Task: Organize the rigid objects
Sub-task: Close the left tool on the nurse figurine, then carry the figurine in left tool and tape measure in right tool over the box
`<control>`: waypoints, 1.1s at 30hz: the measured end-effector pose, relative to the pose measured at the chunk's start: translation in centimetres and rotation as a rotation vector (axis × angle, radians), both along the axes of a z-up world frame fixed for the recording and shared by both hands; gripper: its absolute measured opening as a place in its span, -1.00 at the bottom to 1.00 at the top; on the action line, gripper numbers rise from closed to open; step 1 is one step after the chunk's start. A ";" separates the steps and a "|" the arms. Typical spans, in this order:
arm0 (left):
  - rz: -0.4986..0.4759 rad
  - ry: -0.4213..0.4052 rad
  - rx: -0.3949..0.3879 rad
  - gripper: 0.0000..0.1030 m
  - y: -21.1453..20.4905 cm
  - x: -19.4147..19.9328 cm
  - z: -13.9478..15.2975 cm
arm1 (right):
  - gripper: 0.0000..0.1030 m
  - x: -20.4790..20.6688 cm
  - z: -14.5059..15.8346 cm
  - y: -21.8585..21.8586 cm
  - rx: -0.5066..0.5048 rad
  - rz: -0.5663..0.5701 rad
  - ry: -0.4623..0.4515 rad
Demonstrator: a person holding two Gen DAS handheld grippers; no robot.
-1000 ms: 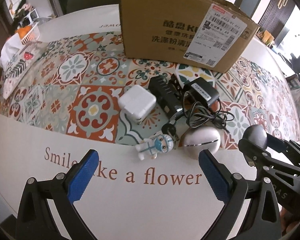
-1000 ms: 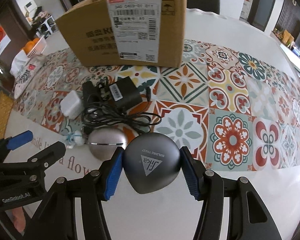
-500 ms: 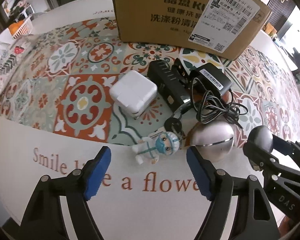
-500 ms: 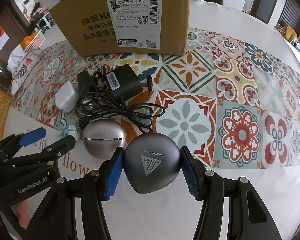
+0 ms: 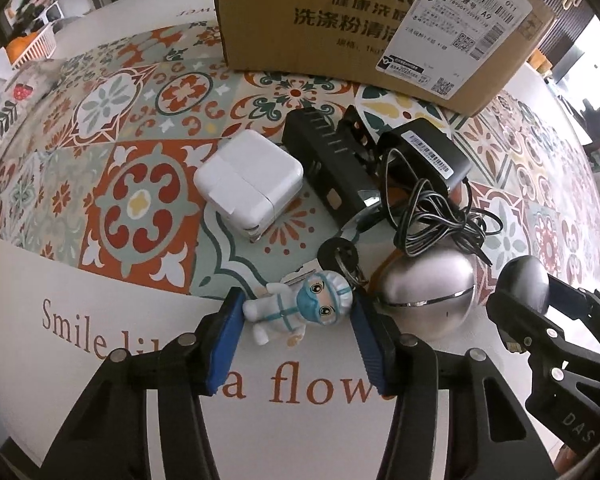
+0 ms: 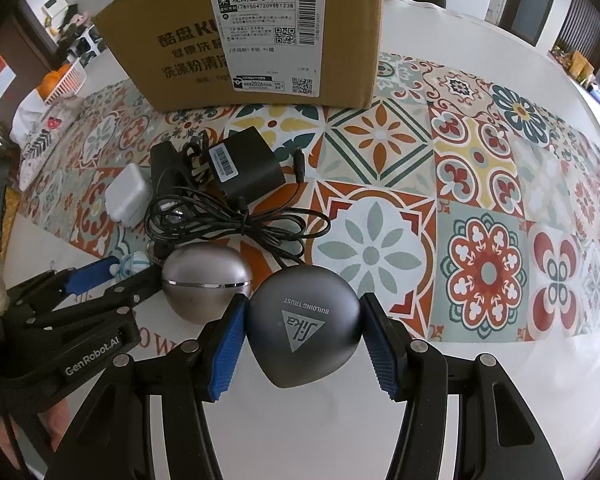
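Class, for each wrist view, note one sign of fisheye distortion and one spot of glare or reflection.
Left wrist: the box edges bow outward, corners are black; a bright sheen lies on the silver pod. Right wrist: the tablecloth tiles curve; window light washes out the upper right.

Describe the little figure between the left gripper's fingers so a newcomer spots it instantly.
Start at the cardboard box, then come forward past the white charger to the tablecloth lettering. There lies the figurine keychain: the only doll-shaped item, white-suited with a teal mask.
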State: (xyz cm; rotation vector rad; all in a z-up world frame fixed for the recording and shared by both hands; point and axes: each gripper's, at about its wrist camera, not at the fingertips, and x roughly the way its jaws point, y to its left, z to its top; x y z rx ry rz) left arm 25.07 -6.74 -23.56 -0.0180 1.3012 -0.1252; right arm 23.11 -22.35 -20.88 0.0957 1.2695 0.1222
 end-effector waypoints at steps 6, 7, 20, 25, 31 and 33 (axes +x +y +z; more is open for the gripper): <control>-0.018 -0.026 -0.007 0.02 0.5 -1.0 0.7 | 0.10 -0.3 0.4 0.3 0.001 0.010 -0.012; -0.019 -0.035 -0.010 0.02 0.6 -1.2 1.0 | 0.10 -0.4 0.5 0.4 0.003 0.011 -0.015; -0.033 -0.162 -0.023 0.02 1.6 -2.9 6.1 | 0.10 -2.2 4.7 1.0 0.013 0.011 -0.117; -0.044 -0.210 -0.027 0.02 1.6 -3.4 8.1 | 0.10 -2.7 6.8 1.1 0.021 0.007 -0.170; -0.059 -0.263 -0.033 0.02 1.9 -3.5 10.6 | 0.10 -3.1 8.8 1.3 0.037 0.000 -0.225; -0.063 -0.287 -0.033 0.02 2.0 -3.6 11.6 | 0.10 -3.1 9.7 1.5 0.039 0.001 -0.246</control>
